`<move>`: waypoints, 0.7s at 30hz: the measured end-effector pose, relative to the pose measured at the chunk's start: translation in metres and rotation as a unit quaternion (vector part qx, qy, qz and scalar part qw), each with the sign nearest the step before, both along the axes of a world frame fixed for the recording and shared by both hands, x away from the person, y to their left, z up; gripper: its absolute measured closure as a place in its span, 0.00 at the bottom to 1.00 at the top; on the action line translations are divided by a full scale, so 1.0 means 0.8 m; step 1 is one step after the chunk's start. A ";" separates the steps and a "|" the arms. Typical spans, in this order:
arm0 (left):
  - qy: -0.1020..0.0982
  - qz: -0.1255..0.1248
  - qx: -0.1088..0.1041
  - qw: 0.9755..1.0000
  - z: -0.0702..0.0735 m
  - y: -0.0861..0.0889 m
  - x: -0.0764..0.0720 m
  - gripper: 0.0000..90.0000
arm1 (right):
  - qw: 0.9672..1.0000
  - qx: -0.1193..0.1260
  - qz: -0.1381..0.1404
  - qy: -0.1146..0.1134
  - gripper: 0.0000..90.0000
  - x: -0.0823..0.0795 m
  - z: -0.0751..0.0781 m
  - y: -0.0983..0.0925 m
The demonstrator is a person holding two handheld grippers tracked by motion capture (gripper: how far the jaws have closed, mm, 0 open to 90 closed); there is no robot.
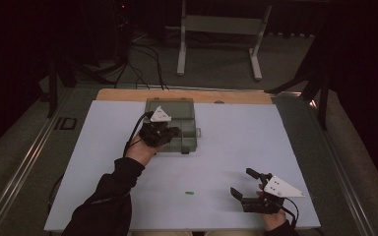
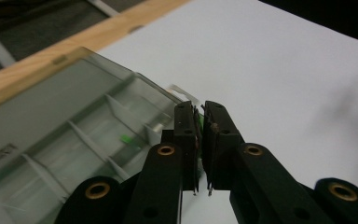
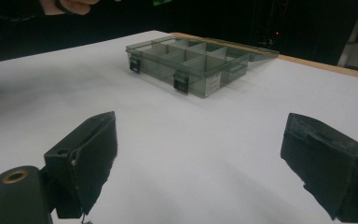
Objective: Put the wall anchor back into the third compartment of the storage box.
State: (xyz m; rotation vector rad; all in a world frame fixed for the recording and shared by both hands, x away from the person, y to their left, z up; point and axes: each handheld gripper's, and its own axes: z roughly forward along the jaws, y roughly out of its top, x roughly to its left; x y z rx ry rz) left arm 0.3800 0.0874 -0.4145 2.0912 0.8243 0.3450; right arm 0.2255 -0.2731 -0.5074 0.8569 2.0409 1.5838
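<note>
High view shows the left gripper (image 1: 163,132) over the open compartment organizer box (image 1: 187,105) at the far middle of the white sheet (image 1: 236,147), while the right gripper (image 1: 248,184) rests near the front edge at about five o'clock from the box. Left gripper view has its jaws pressed together on a small green piece (image 2: 198,122), a sliver of green showing between the pads. The box's divided cells lie just at ten o'clock of those fingertips, one already holding a green piece (image 2: 127,138). I judge the drop turns on shifting that way, over a cell. A second loose green piece (image 1: 189,192) lies on the sheet nearer the right gripper, whose jaws stand wide apart with nothing between them.
</note>
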 end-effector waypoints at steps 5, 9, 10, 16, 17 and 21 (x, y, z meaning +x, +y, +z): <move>-0.012 0.022 -0.012 1.000 0.002 0.000 0.011 0.93 | 1.000 0.002 -0.001 0.000 0.12 0.000 0.000 -0.001; -0.015 0.047 -0.015 0.999 0.000 -0.002 0.019 0.93 | 1.000 0.003 0.000 0.001 0.12 0.000 0.000 -0.001; -0.015 0.050 -0.016 0.999 0.000 -0.002 0.022 0.93 | 1.000 0.002 0.000 0.000 0.12 0.000 0.000 -0.001; -0.019 0.084 -0.028 0.996 -0.003 -0.002 0.033 0.93 | 1.000 0.003 0.001 0.001 0.12 0.000 0.000 -0.001; -0.018 0.089 -0.033 0.995 -0.004 -0.002 0.034 0.93 | 1.000 0.003 0.001 0.001 0.12 0.000 0.000 -0.001; -0.016 0.115 -0.043 0.992 -0.007 -0.002 0.040 0.93 | 1.000 0.002 0.002 0.003 0.12 0.001 -0.001 -0.001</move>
